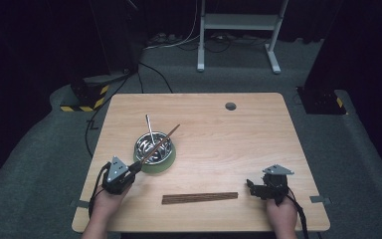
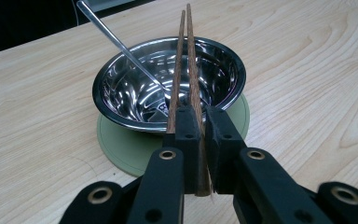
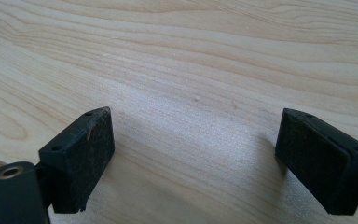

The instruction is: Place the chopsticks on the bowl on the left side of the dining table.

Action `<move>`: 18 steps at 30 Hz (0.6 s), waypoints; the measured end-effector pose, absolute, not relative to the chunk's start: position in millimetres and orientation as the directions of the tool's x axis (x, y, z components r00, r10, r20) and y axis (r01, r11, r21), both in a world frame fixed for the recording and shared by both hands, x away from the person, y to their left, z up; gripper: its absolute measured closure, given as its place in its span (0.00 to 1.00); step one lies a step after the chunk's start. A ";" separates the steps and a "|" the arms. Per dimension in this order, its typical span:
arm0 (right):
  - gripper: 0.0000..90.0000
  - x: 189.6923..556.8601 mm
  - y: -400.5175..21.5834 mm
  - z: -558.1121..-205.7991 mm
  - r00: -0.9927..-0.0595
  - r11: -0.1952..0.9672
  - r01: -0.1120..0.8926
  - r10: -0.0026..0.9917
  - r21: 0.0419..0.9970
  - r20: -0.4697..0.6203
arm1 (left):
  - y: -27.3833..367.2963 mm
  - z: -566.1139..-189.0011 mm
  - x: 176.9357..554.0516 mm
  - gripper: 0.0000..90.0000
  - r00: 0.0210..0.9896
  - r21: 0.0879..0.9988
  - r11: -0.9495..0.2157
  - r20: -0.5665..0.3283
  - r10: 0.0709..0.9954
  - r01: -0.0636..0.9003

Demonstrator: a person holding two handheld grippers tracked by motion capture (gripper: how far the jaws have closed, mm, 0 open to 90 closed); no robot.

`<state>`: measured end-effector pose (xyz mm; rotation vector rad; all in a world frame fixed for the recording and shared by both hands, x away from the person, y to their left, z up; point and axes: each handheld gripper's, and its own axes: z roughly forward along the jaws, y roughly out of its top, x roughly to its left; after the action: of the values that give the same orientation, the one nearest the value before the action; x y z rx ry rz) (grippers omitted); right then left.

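Two chopsticks (image 2: 186,70) clamped in left gripper (image 2: 204,140), long axis pointing away across bowl (image 2: 168,84) rim; right gripper (image 3: 193,158) spread wide, holding nothing.

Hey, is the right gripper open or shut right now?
Open. The right gripper has its jaws standing wide apart, with bare wooden table between them and nothing held.

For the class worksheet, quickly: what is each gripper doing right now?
Left gripper: closed on the chopsticks, which reach over the bowl.
Right gripper: open, holding nothing, over the table.
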<state>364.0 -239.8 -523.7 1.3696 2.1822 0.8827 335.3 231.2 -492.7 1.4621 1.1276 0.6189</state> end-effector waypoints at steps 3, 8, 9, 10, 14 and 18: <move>0.13 363.9 -239.8 -523.6 -0.430 0.315 0.640 0.903 0.701 -0.013 | 231.0 -493.6 335.8 0.93 0.398 0.949 0.089 -0.210 0.893 0.303; 0.13 363.9 -239.7 -523.6 -0.430 0.315 0.640 0.903 0.701 -0.013 | 226.0 -496.8 336.1 0.93 0.404 0.954 0.051 -0.174 0.898 0.296; 0.13 363.9 -239.7 -523.6 -0.430 0.315 0.640 0.903 0.701 -0.013 | 226.0 -496.8 336.1 0.93 0.404 0.954 0.051 -0.174 0.898 0.296; 0.13 363.7 -239.6 -523.6 -0.429 0.314 0.641 0.903 0.701 -0.013 | 225.0 -497.3 336.8 0.93 0.398 0.954 0.050 -0.170 0.902 0.294; 0.13 363.5 -239.8 -523.7 -0.431 0.317 0.638 0.902 0.702 -0.016 | 224.6 -497.4 337.3 0.93 0.389 0.958 0.033 -0.147 0.909 0.286; 0.13 363.5 -239.8 -523.6 -0.431 0.317 0.639 0.902 0.701 -0.015 | 223.6 -498.0 337.6 0.93 0.388 0.958 0.023 -0.138 0.911 0.287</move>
<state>363.5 -239.8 -523.6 1.3670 2.1828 0.8816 337.6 223.6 -498.0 1.5127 1.1204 0.6901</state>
